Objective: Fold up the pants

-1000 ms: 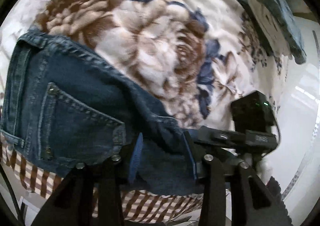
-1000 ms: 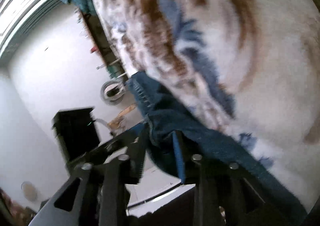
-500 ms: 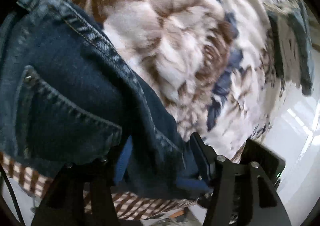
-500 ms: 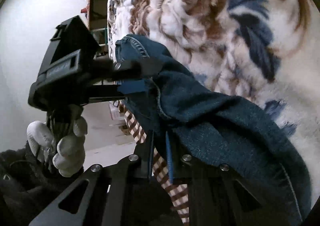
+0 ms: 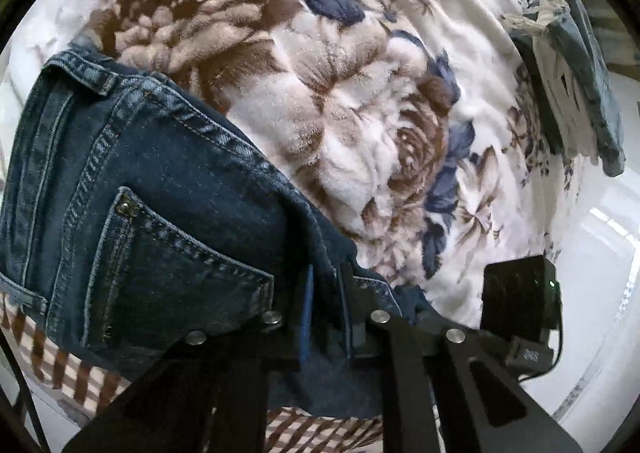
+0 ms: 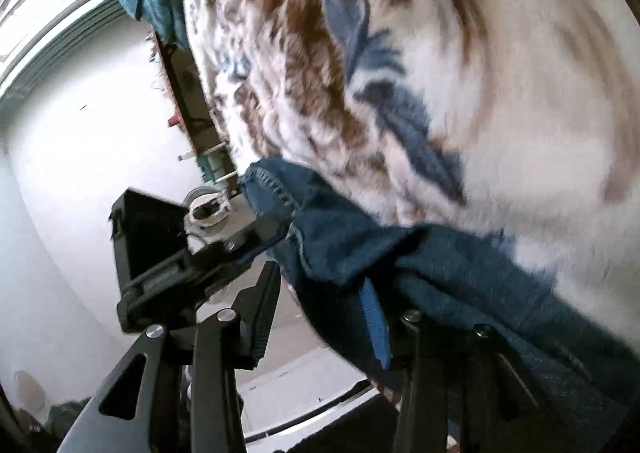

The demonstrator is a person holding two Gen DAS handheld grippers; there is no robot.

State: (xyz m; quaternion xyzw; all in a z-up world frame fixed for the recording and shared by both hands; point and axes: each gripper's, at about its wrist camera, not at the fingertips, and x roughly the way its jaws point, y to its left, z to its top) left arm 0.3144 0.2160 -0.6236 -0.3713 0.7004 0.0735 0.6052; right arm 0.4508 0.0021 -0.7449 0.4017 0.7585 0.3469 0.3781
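Left gripper [image 5: 326, 305] jaws closed onto jeans [image 5: 160, 205]; right gripper [image 6: 320, 317] jaws parted.

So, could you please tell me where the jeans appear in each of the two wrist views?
Left wrist: jeans fill the lower left, back pocket showing, edge between the fingers at bottom centre.
Right wrist: jeans cross the lower right, blurred, draped over the right finger.
Shared landmark: the floral blanket under them.

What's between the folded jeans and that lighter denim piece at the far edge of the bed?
Only bare floral blanket lies between the jeans and the lighter denim piece, seen in the left wrist view.
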